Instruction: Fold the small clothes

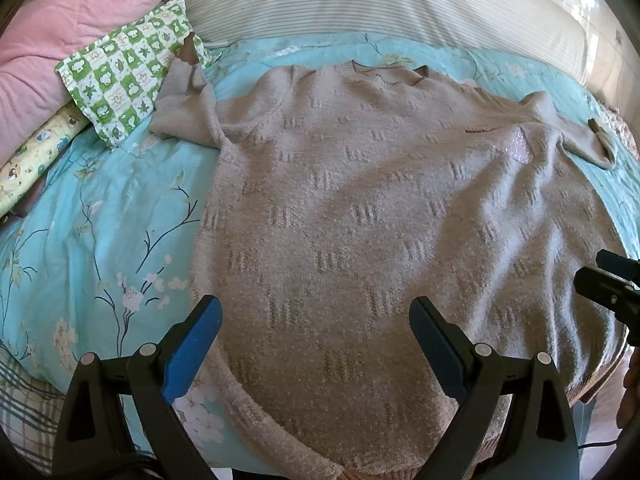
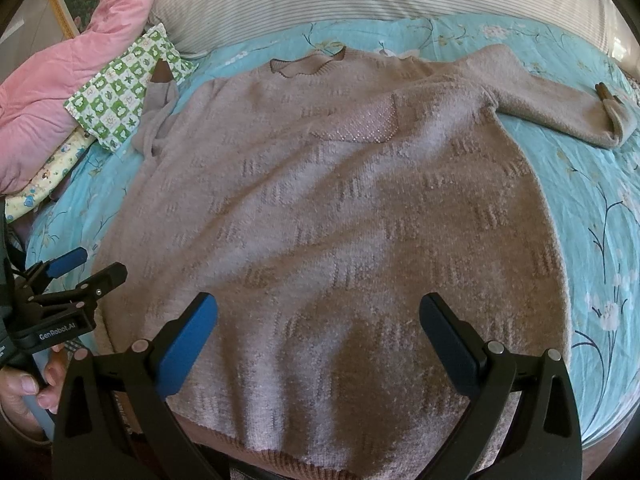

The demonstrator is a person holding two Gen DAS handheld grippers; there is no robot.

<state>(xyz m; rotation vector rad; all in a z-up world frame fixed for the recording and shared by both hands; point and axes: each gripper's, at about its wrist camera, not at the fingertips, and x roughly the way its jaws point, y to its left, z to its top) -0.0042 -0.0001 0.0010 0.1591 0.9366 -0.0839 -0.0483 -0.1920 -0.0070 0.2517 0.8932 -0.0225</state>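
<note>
A beige knitted sweater point(image 1: 380, 208) point(image 2: 328, 216) lies spread flat on the bed, collar at the far side, hem toward me. One sleeve point(image 1: 188, 100) is bent at the left; the other sleeve point(image 2: 560, 108) stretches out to the right. My left gripper point(image 1: 316, 320) hovers open above the sweater's lower left part, with nothing between its blue pads. My right gripper point(image 2: 318, 316) hovers open above the lower middle, also with nothing held. The left gripper point(image 2: 86, 268) also shows at the left edge of the right wrist view, with a hand point(image 2: 24, 388) on its handle.
A light blue floral quilt point(image 1: 100, 216) point(image 2: 592, 184) covers the bed. A striped pillow point(image 1: 360, 0) lies behind the collar. At the far left are a pink quilt point(image 1: 52, 48), a green checked cloth point(image 1: 124, 72) and a cartoon-print cloth point(image 1: 36, 156).
</note>
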